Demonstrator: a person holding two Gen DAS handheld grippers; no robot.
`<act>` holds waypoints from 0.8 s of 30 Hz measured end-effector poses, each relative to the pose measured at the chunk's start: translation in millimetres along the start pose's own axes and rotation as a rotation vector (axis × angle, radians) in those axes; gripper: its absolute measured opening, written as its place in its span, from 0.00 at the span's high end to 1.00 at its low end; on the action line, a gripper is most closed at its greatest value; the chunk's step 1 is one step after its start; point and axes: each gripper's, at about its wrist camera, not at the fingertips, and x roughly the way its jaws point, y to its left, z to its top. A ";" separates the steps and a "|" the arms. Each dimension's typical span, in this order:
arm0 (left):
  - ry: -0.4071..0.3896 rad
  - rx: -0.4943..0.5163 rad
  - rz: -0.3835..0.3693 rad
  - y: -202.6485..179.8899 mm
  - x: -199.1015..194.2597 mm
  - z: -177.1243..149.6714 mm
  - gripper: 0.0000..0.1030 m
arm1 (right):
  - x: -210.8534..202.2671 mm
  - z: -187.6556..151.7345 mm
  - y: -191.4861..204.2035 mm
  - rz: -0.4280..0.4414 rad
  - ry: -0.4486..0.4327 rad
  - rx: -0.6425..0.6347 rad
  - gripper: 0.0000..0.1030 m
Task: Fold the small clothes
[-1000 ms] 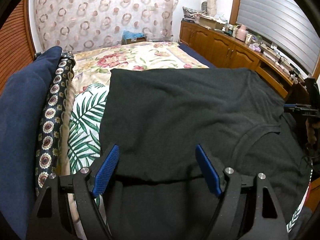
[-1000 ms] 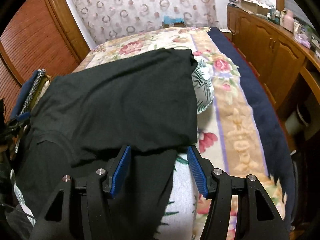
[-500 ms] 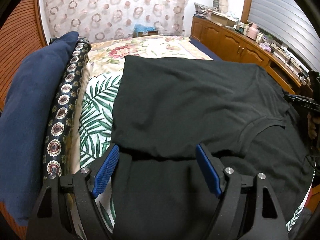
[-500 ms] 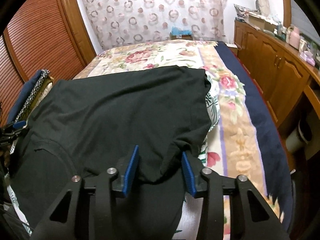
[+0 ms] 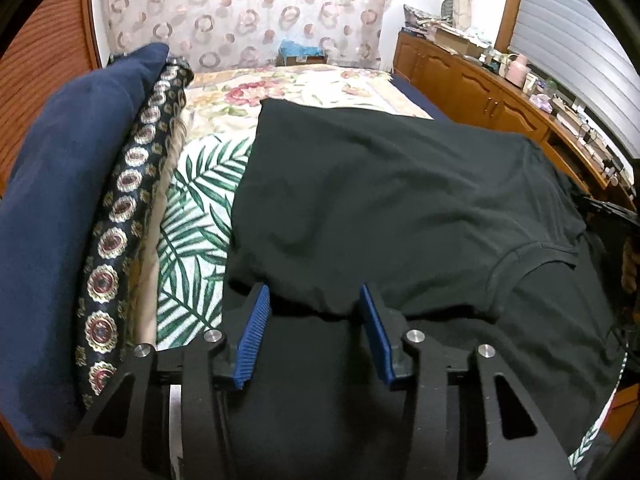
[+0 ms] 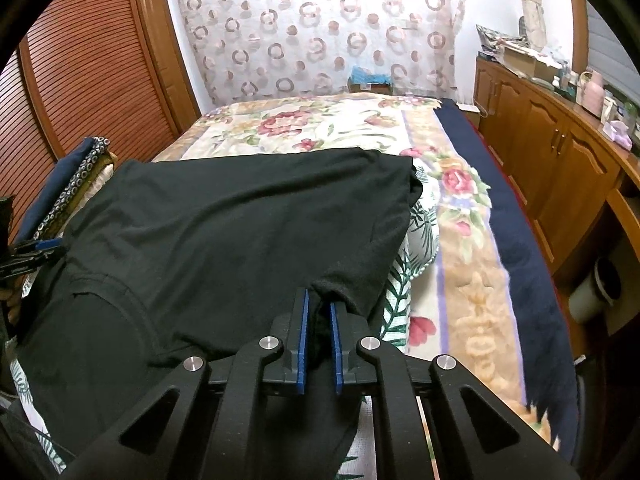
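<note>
A black T-shirt (image 5: 392,200) lies spread on a palm-leaf cushion on the bed, its lower half folded up over the chest, collar toward me. My left gripper (image 5: 314,300) is partly closed, its blue pads on both sides of the folded hem at the shirt's left corner, with a gap still showing. My right gripper (image 6: 319,304) is shut on the shirt's right corner (image 6: 332,286), which bunches between the pads. The shirt fills the right wrist view (image 6: 240,232).
A navy pillow (image 5: 60,200) and a patterned cushion (image 5: 124,208) lie left of the shirt. The floral bedspread (image 6: 320,124) stretches beyond. Wooden cabinets (image 6: 560,168) line the right side. A slatted wardrobe (image 6: 88,76) stands left. The palm-leaf cushion (image 5: 196,216) shows beside the shirt.
Both grippers moved forward onto the folded edge. The right jaws closed from wide open onto the shirt corner. The left jaws narrowed around the hem.
</note>
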 end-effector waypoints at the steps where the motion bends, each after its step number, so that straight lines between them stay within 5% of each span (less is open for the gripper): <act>1: 0.008 -0.003 -0.001 0.4 1.1 -1.1 0.56 | -1.4 0.4 0.4 0.001 -0.001 0.000 0.92; 14: -0.029 -0.029 0.008 -0.4 10.1 11.1 0.59 | -7.0 2.5 0.8 0.024 -0.052 -0.023 0.94; 19: -0.058 -0.014 0.020 -0.1 12.7 19.0 0.94 | -10.0 4.6 1.1 0.023 -0.069 -0.041 0.95; 24: -0.127 -0.009 0.017 3.3 -7.1 23.3 0.98 | -16.0 5.6 2.7 0.015 -0.096 -0.058 0.96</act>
